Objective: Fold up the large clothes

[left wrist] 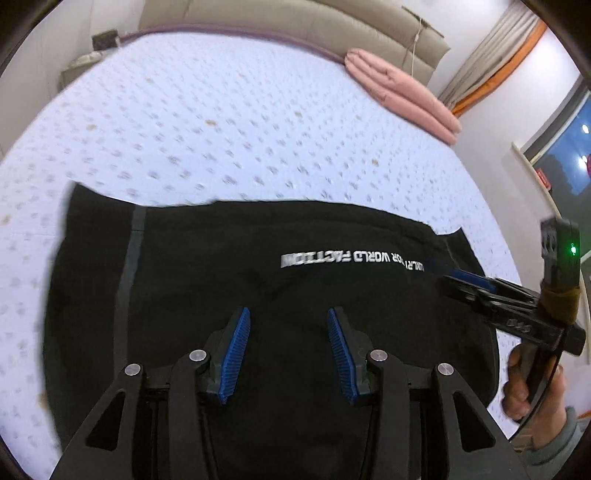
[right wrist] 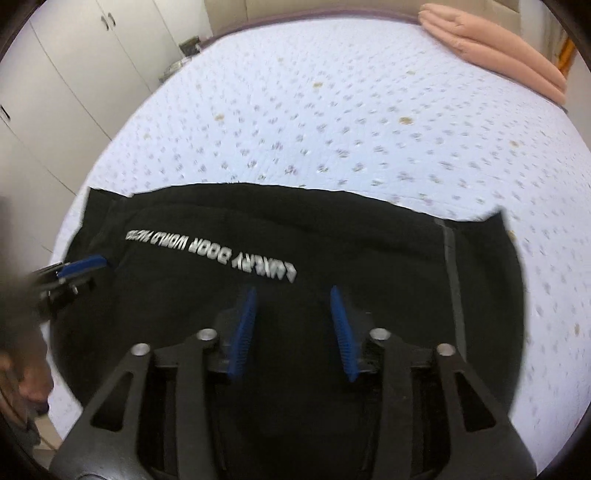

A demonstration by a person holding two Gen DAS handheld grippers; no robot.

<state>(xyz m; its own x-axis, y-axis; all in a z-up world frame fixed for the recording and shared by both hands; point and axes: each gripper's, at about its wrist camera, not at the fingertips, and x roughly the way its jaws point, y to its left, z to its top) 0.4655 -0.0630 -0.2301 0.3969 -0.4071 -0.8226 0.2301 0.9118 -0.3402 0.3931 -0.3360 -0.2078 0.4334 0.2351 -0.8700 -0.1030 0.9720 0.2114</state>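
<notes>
A black garment [left wrist: 221,258] with white lettering and a grey stripe lies flat on the bed, folded into a broad block; it also shows in the right wrist view [right wrist: 369,251]. My left gripper [left wrist: 289,312] is open above its near part, holding nothing. My right gripper [right wrist: 293,290] is open above the garment, holding nothing. The right gripper [left wrist: 458,280] shows in the left wrist view at the garment's right edge. The left gripper [right wrist: 83,267] shows in the right wrist view at the garment's left edge.
The bed [left wrist: 221,129] has a white quilted cover with small flowers. A folded pink blanket [left wrist: 402,92] lies at the far right corner, also in the right wrist view [right wrist: 498,48]. A padded headboard [left wrist: 295,22] stands behind. White wardrobes [right wrist: 74,74] stand left of the bed.
</notes>
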